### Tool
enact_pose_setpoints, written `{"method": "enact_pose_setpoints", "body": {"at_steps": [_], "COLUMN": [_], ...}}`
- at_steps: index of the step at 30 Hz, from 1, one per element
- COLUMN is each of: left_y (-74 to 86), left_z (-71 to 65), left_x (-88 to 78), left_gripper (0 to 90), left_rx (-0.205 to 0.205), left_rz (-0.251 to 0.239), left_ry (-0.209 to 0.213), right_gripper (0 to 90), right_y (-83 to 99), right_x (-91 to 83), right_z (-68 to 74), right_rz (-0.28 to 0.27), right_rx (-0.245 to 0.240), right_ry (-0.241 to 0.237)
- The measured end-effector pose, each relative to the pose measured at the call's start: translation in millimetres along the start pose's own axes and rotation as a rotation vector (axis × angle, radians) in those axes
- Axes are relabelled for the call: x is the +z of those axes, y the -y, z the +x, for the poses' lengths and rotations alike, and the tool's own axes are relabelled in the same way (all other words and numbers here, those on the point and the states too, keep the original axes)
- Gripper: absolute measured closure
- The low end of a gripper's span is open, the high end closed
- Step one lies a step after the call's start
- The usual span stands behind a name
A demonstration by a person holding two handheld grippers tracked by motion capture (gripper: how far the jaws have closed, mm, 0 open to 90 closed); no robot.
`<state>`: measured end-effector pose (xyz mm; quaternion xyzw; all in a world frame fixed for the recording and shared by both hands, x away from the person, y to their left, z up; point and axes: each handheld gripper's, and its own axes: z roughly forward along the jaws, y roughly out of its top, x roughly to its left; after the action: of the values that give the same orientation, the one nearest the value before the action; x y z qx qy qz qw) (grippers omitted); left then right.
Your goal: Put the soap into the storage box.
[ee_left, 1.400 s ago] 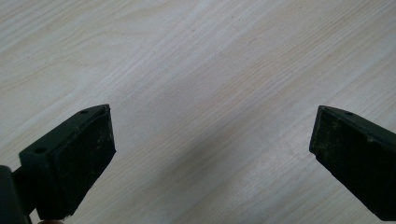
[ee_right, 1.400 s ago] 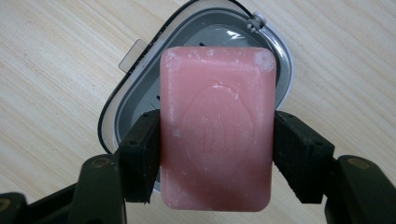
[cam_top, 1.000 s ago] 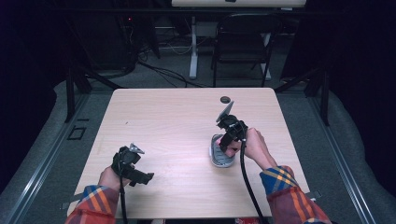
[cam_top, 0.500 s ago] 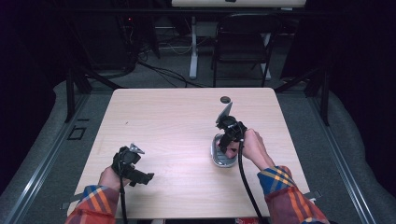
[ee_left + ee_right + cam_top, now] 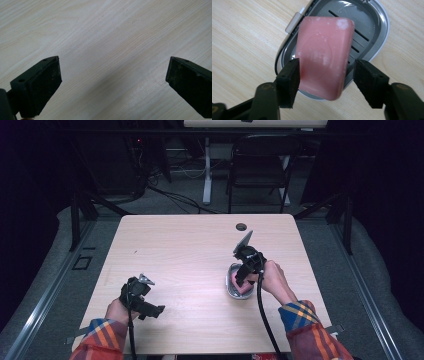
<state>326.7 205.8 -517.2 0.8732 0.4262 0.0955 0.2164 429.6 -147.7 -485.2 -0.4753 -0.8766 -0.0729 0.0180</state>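
A pink bar of soap (image 5: 324, 50) lies tilted over a grey soap dish (image 5: 374, 27) on the right half of the wooden table (image 5: 190, 255). My right gripper (image 5: 327, 75) reaches down around the bar. Its jaws have just been closing. One pad touches a long side of the soap and a narrow gap shows at the other pad. In the high view the right gripper (image 5: 241, 279) stands over the dish (image 5: 233, 292). My left gripper (image 5: 150, 310) rests low near the table's front left, its jaws (image 5: 113, 77) wide apart over bare wood.
A small dark cable hole (image 5: 241, 226) sits near the table's far edge. A dark chair (image 5: 260, 165) and desk legs stand beyond the table. The wood between the two grippers is bare.
None of the hands has shifted noticeably; the right gripper stays at the soap dish and the left stays at the front left.
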Motion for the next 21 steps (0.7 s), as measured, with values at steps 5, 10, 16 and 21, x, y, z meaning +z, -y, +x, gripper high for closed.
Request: {"method": "enact_pose_setpoints", "body": {"at_steps": [5,10,16,21], "left_y": [0.0,0.0,-0.2,0.0], "left_z": [0.0,-0.3,-0.5,-0.1], "left_x": [0.0,0.1,0.1,0.2], "left_gripper": [0.2,0.2,0.2,0.2], "left_rx": [0.001,0.003,0.005,0.002], "left_rz": [0.0,0.001,0.0,0.002], "left_ry": [0.0,0.0,-0.001,0.003], "right_gripper": [43.7,48.6,51.9,49.9], "right_y": [7.1,15.6,24.9,33.6], "right_x": [-5.4,-12.3,-15.6,-20.2], "right_z": [0.2,0.1,-0.8,-4.9], "right_rz": [-0.029,-0.066,-0.118,-0.136], "right_rx": [-0.03,-0.05,-0.057,-0.056], "right_ry": [-0.031,-0.038,-0.004,0.01]}}
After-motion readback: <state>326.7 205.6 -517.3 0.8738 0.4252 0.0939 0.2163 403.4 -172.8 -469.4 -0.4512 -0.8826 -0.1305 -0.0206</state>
